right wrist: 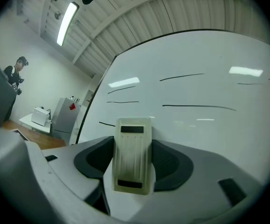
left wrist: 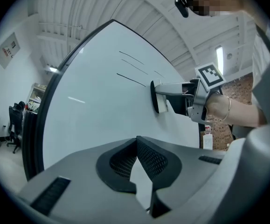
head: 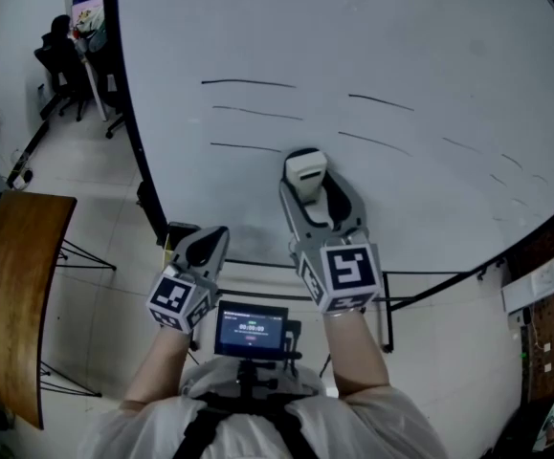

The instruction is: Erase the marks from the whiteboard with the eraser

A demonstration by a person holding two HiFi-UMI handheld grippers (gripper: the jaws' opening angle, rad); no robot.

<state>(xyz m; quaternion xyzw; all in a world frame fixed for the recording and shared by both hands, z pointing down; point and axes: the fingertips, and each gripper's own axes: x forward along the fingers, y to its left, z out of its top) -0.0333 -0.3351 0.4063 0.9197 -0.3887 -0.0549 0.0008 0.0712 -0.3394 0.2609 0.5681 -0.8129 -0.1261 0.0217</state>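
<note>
A large whiteboard [head: 372,36] carries several thin black lines [head: 248,83], with fainter strokes at its right. My right gripper [head: 307,182] is shut on a cream eraser [head: 305,168], pressed flat against the board just below the lowest left line [head: 245,146]. In the right gripper view the eraser [right wrist: 133,154] stands between the jaws with the lines [right wrist: 197,107] above it. The left gripper view shows the eraser [left wrist: 157,97] edge-on against the whiteboard [left wrist: 93,106]. My left gripper [head: 205,247] hangs shut and empty off the board's lower left edge; its jaws [left wrist: 137,164] meet.
A wooden table [head: 13,285] stands at the left, with office chairs [head: 66,65] beyond it. The board's black stand [head: 430,290] runs below its lower edge. A small screen [head: 251,329] is mounted at my chest. A person [right wrist: 17,69] stands far off at the left.
</note>
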